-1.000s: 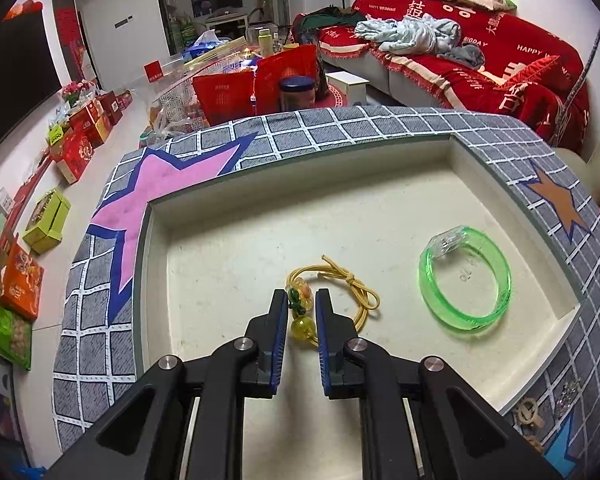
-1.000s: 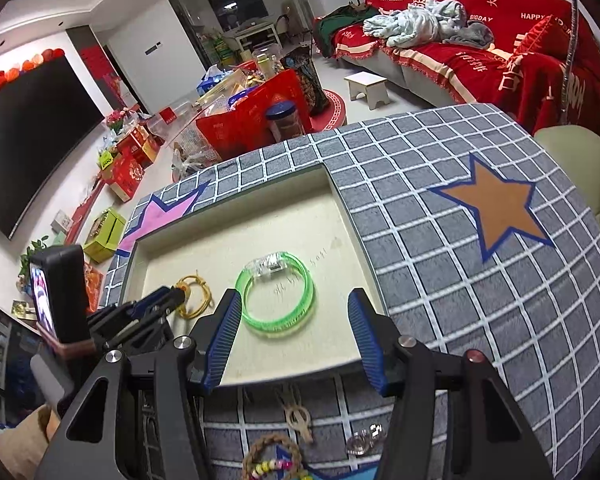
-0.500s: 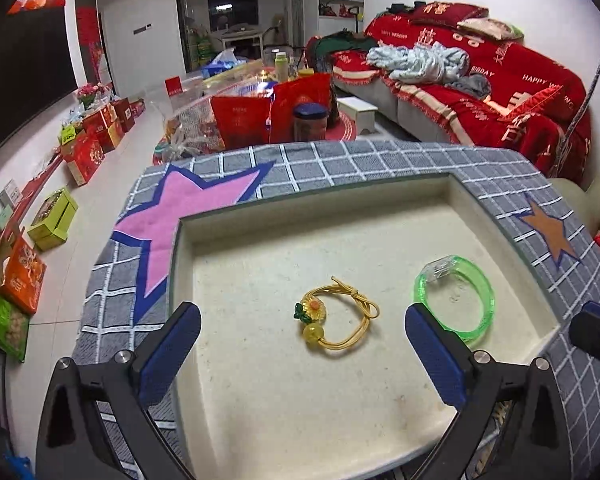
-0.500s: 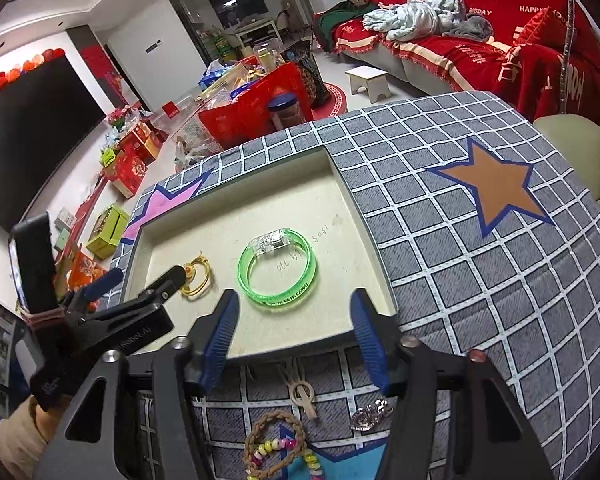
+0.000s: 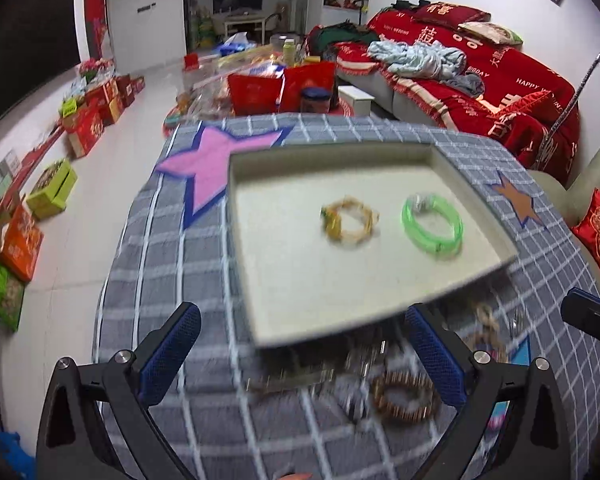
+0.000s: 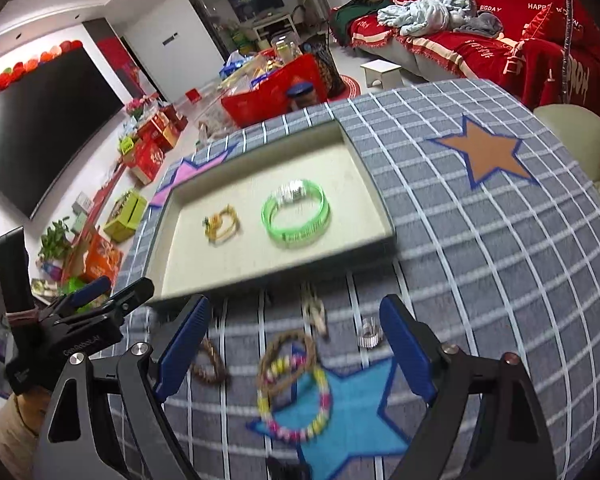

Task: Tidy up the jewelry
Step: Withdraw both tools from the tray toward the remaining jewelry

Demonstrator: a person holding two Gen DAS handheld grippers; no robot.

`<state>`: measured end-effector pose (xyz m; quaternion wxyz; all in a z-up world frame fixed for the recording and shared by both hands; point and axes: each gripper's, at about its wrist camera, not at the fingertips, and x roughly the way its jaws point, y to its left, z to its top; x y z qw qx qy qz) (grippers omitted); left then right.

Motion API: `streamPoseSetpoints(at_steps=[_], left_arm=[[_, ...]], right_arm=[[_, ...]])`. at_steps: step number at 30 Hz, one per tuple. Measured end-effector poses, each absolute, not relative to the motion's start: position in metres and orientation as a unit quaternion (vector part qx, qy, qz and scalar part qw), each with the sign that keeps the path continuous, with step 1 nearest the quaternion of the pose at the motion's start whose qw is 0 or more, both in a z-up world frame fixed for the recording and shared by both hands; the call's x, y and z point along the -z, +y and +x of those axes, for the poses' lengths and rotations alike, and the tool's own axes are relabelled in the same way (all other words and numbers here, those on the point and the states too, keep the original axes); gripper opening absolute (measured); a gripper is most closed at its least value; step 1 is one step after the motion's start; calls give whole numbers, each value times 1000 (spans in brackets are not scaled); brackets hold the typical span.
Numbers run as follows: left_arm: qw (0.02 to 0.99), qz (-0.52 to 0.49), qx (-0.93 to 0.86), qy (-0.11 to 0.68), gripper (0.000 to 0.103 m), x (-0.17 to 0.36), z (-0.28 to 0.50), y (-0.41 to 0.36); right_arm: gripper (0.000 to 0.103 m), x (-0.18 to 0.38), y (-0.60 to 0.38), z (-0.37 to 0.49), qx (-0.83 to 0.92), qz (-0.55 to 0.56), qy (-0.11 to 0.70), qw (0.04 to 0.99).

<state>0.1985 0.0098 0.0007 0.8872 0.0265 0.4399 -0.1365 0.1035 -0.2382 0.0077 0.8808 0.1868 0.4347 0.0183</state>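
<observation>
Both tongs stand wide apart and hold nothing: the left tongs [image 5: 300,354] at the bottom of the left view, the right tongs [image 6: 296,346] at the bottom of the right view. The shallow cream tray [image 6: 260,266] on the grey checked counter [image 6: 480,248] holds a yellow cord bracelet [image 6: 222,225] just beside a translucent green bangle [image 6: 298,218], mid-frame. Below the tray lie a pastel beaded bracelet [image 6: 294,404] on a blue star patch [image 6: 360,412] and a brown braided bracelet [image 5: 405,397]. At upper right, the red sofa cover [image 6: 512,12] reads "HAPPY" and "BIGDAY".

tray [image 6: 380,216]: cream | bangle [image 6: 296,218]: green | cloth [image 6: 500,260]: grey grid, stars
</observation>
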Motion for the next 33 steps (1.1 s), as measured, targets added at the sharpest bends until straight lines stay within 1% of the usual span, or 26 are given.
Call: streamPoseSetpoints(at_steps=[3, 9, 16, 26, 29, 31, 33], left_arm=[[887, 36, 117, 445, 103, 9, 174, 18], [879, 19, 91, 467, 103, 28, 150, 21], [849, -32, 105, 517, 103, 49, 148, 13], [847, -55, 97, 520, 103, 49, 149, -4], [846, -51, 93, 522, 103, 50, 152, -7], [847, -52, 95, 521, 100, 50, 153, -10], [848, -48, 93, 519, 99, 49, 154, -12]], right_arm=[[89, 3, -232, 84, -16, 183, 449, 875], [89, 29, -218, 48, -6, 163, 479, 862], [89, 45, -204, 20, -9, 130, 498, 857], [89, 50, -189, 21, -14, 122, 498, 858], [87, 50, -186, 24, -13, 122, 496, 860], [80, 49, -183, 25, -13, 121, 495, 861], [77, 49, -180, 27, -14, 117, 494, 861]])
